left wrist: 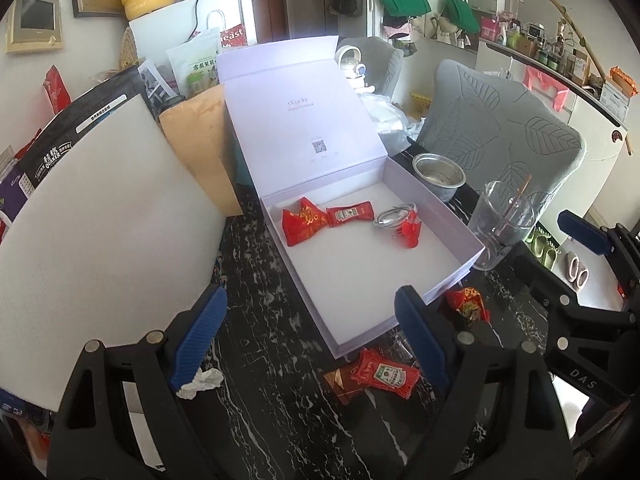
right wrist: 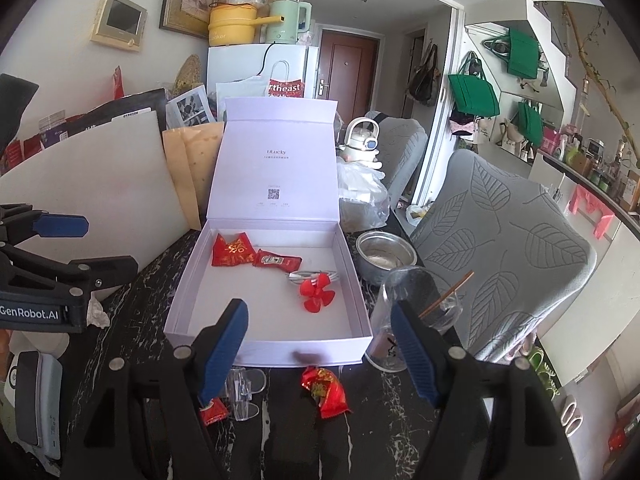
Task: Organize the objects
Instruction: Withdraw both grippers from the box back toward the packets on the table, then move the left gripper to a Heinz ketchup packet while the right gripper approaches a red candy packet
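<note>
My left tongs (left wrist: pixel 308 336) hang open and empty; ahead and right of them a ketchup sachet (left wrist: pixel 385 374) lies outside the white box (right wrist: pixel 360 304), waiting to join the sachets inside. My right tongs (right wrist: pixel 320 352), also open and empty, hover low over a red candy wrapper (right wrist: pixel 326 392), angled boxward.

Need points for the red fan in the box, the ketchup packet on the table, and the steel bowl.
red fan (right wrist: pixel 317 295), right wrist view, on the hub.
ketchup packet (left wrist: pixel 385 374), left wrist view, on its label.
steel bowl (right wrist: pixel 385 257), right wrist view, on the inner wall.
</note>
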